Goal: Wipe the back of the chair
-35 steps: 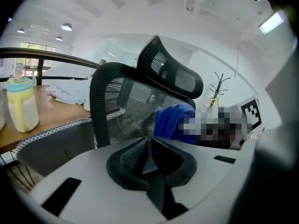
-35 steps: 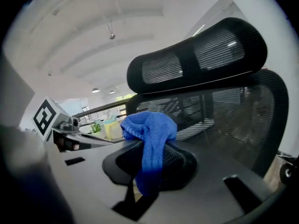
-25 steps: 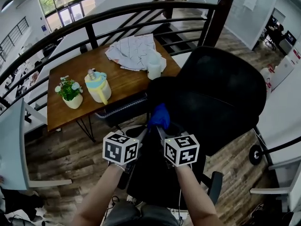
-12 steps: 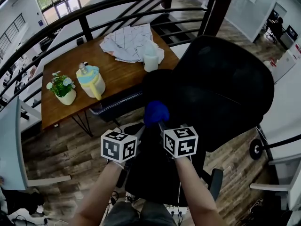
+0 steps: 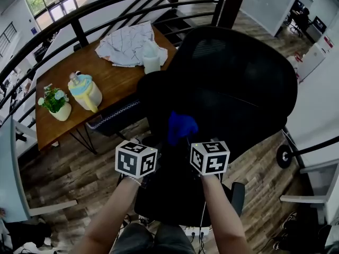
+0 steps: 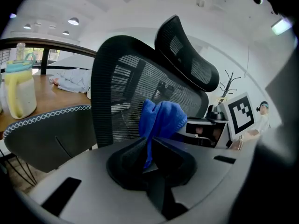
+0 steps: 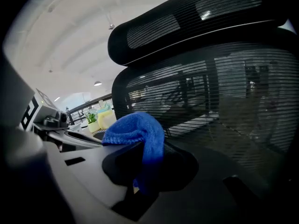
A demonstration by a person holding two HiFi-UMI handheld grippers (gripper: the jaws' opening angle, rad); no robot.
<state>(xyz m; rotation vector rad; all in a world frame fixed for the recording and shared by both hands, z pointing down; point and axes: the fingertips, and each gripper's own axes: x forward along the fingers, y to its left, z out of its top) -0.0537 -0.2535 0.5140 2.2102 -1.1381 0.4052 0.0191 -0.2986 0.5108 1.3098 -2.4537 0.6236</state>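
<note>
Nearest, the left tool (image 6: 146, 146) and the right tool (image 7: 141, 155) sit side by side. Each has its 2 jaws pressed onto the same bunched blue terry cloth (image 5: 180, 127), which stands up out of both and bulges ahead of them.

Just beyond the cloth rises the curved back (image 7: 224, 101) of the black mesh office chair (image 5: 238, 78), with its separate headrest (image 6: 187, 55) above. This is the thing to be wiped, straight ahead of both tools and filling the right tool's outlook. Whether the cloth presses the mesh or hangs just short of it cannot be told.

Over the last 1 second the chair back has grown larger in the head view. The cloth, which lay by the back's left edge, now shows further in over the black panel. That suggests the wipe is beginning or just under way, with most of the back not yet covered.

Farther off, left of the left tool, a brown wooden surface (image 5: 114, 83) carries 3 things. They are a yellow jug with a pale blue lid (image 5: 85, 93), a small potted plant in a cream pot (image 5: 55, 103) and a crumpled pale checked fabric (image 5: 127, 42). A black metal railing (image 5: 79, 30) runs behind it.
</note>
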